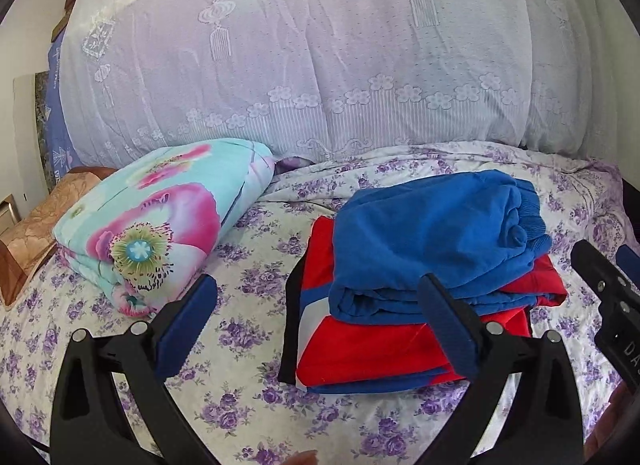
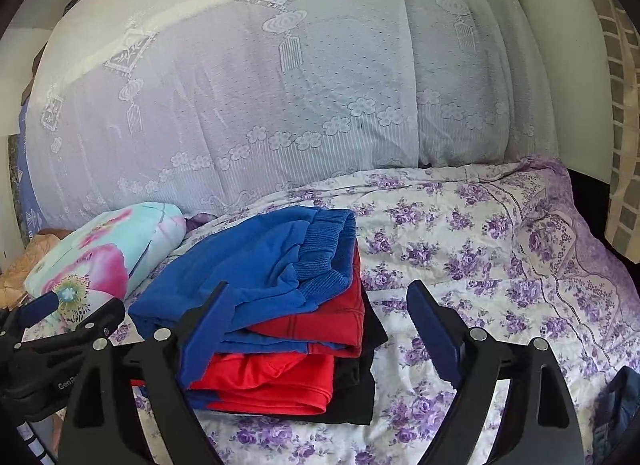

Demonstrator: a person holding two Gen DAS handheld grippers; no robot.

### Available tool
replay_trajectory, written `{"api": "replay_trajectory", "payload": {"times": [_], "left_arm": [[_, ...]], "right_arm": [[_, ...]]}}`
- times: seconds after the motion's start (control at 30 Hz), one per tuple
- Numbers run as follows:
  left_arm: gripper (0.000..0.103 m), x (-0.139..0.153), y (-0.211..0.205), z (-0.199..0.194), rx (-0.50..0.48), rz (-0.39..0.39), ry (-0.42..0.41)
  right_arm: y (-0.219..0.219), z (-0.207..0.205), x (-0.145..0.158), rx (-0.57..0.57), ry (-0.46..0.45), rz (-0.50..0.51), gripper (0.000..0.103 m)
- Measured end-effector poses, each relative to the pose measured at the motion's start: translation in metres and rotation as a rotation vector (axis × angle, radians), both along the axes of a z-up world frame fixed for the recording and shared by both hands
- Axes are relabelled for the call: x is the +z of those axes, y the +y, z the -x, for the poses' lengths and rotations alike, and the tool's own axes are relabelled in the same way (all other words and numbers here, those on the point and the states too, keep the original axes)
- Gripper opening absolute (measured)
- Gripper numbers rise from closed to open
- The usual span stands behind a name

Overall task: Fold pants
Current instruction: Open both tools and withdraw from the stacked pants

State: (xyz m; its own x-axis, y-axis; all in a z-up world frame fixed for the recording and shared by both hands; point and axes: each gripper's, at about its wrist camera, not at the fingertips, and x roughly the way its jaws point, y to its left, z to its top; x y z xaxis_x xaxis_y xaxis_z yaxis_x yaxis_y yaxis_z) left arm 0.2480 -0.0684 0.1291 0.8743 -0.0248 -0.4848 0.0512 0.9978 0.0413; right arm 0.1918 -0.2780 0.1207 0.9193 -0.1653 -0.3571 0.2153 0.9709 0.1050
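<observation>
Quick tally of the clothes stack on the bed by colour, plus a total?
Blue: 1, the blue pants on top.
Red: 1, the red garment under it, with blue and white panels.
Black: 1, the black garment at the bottom.
Total: 3, as far as the layers show; more could be hidden inside the stack.

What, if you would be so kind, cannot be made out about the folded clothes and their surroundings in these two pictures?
- Black garment, right wrist view: mostly buried under the red garment and blue pants; type unclear.
- Dark blue cloth, right wrist view: cut off by the edge.
- Whatever sits behind the lace cover: veiled in both views.
- Brown cushion, left wrist view: partly hidden by the floral quilt.
</observation>
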Motion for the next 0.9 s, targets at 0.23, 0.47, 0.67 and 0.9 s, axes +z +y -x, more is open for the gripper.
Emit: {"api": "replay_trajectory", "payload": {"times": [0.23,0.47,0.67,0.9], "left_arm": [[0.098,0.0,-0.004,0.003,-0.019,-0.002,0.008],[0.098,-0.002,-0.002,0.0,-0.013,0.015,0.029],[0.098,-0.002,-0.006,0.002,-0.022,0.005,0.029],[0.098,-0.004,-0.009,0.002,-0.02,-0.004,0.029]], "right_arm": [[0.013,0.002,0.001,0.017,0.0,0.042,0.094],[0.015,0.0,-0.002,0.019,0.011,0.049,0.095],[0.017,-0.001,-0.002,0.027,0.011,0.056,0.095],[0.017,-0.001,-0.003,0.022,0.007,0.052,0.095]]}}
